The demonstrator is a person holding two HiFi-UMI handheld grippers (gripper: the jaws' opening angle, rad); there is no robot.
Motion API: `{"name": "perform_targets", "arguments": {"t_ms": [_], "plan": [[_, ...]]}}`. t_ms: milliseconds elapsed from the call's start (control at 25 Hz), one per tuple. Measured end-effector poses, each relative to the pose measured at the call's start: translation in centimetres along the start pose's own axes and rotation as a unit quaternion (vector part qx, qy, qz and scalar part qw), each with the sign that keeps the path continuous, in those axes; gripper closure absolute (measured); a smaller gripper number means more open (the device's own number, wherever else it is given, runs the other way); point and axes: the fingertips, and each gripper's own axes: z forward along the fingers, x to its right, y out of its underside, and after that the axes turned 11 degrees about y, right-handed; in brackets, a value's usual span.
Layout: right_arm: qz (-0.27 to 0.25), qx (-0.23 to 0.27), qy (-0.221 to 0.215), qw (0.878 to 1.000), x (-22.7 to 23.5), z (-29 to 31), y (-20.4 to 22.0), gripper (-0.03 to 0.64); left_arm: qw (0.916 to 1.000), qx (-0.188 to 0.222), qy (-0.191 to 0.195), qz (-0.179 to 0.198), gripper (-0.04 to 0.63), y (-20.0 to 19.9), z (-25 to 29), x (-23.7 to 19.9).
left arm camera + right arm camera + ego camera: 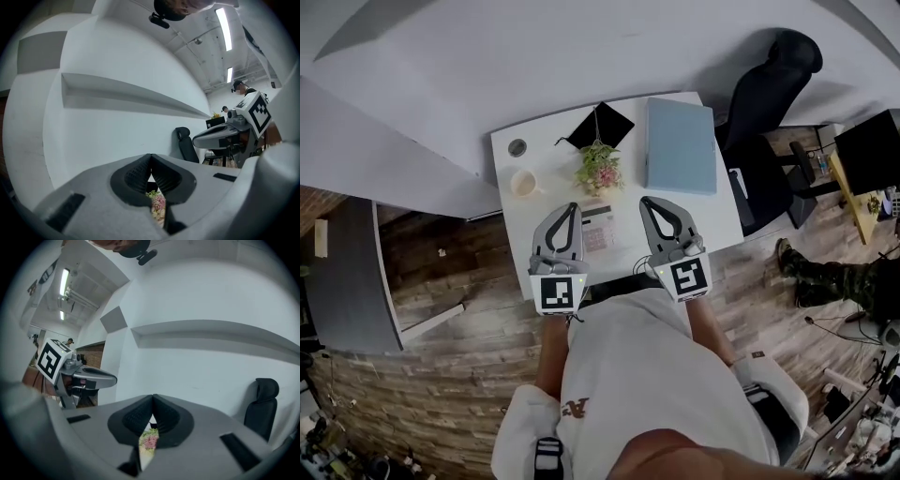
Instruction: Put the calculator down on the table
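Left gripper [572, 208]: jaws closed tight, pads meeting, nothing between them. Right gripper [646, 201]: the same, pads together, empty. The person holds both side by side in front of the body, marker cubes nearest the body. The tips point roughly level toward the white wall.

Calculator [598, 228]: lies flat on the white table [546, 155], keys up, in the gap between the two grippers. From above, the left gripper flanks it on one side and the right gripper on the other. Neither has hold of it.

Just beyond the calculator: a small pink-and-green flower plant [598, 169]. It also shows through the slot under each gripper's closed pads. A cup [523, 183] stands left of the plant, a black square pad [602, 122] behind it, and a pale blue book [681, 145] to its right. A black office chair [769, 84] stands off the table's far right corner.
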Motion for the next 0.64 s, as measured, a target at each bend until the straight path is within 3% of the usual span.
{"name": "perform_targets", "arguments": {"t_ms": [360, 640], "plan": [[0.004, 0.014, -0.047, 0.999, 1.0, 0.2, -0.1, 0.611, 0.9986, -0.017, -0.049, 0.006, 0.588, -0.3, -0.3, 0.8], [0.010, 0.023, -0.064, 0.998, 1.7, -0.4, 0.4, 0.611, 0.9977, -0.018, -0.065, 0.007, 0.588, -0.3, 0.0, 2.3]]}}
